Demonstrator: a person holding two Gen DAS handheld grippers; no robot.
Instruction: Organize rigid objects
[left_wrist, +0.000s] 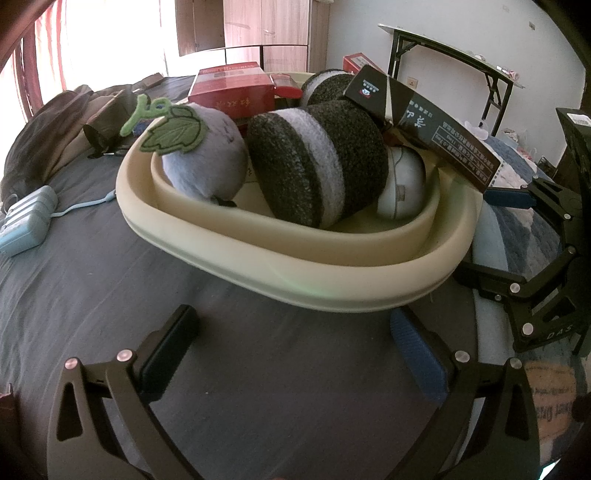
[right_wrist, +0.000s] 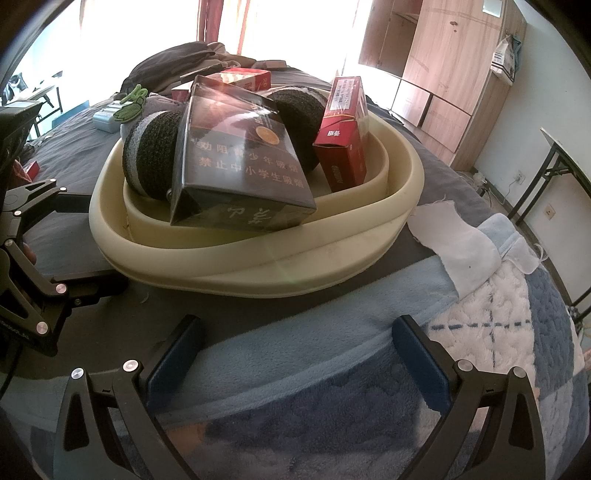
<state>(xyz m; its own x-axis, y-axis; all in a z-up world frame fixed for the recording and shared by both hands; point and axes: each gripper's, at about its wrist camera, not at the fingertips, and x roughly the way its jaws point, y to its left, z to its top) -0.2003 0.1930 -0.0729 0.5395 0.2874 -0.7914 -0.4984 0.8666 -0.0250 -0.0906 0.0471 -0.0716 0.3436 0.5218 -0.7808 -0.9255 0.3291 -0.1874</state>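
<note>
Bed (left_wrist: 110, 258): dark sheet carries everything; it lies under and ahead of both tongs.
Basin (left_wrist: 295, 273): cream, directly ahead of both tongs, serving as the collecting container.
Dark carton (right_wrist: 236, 162): rigid, propped tilted on the rim nearest the right tongs, judged not yet settled.
Red box (right_wrist: 343, 136): upright inside the basin, ahead-right of the right tongs.
Plush toys (left_wrist: 317, 162): fill the middle.
Left tongs (left_wrist: 295, 350): released, empty.
Right tongs (right_wrist: 295, 354): released, empty.

Left wrist view: low over dark bedsheet (left_wrist: 258, 369), facing cream basin (left_wrist: 295, 266) at close range, window at upper left. Right wrist view: low over blue blanket (right_wrist: 295, 369), facing same basin (right_wrist: 258, 273) from adjacent side, close. Shared: basin, contents.
</note>
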